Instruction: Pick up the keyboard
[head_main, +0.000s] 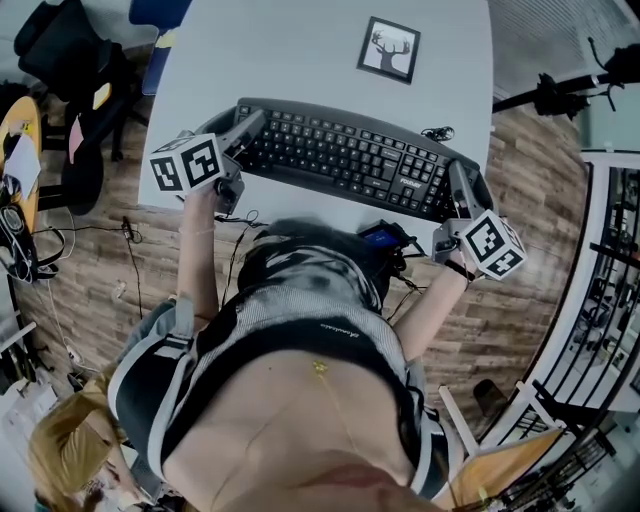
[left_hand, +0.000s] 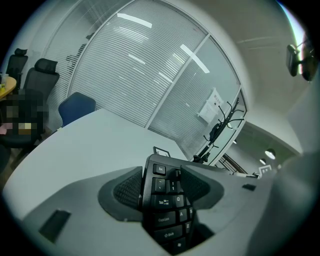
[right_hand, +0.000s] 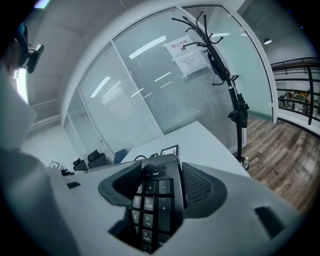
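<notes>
A black keyboard (head_main: 340, 155) lies crosswise over the near part of the white table (head_main: 290, 50). My left gripper (head_main: 243, 130) is shut on its left end, where the Esc and Tab keys show between the pads in the left gripper view (left_hand: 161, 186). My right gripper (head_main: 462, 186) is shut on its right end, over the number pad (right_hand: 150, 202), as the right gripper view (right_hand: 157, 186) shows. Whether the keyboard rests on the table or hangs just above it I cannot tell.
A framed black-and-white picture (head_main: 389, 48) lies on the table beyond the keyboard. A small black cable (head_main: 437, 132) sits near the keyboard's right end. Dark office chairs (head_main: 70, 60) stand at the left, a black coat stand (head_main: 560, 92) and a railing (head_main: 610, 280) at the right.
</notes>
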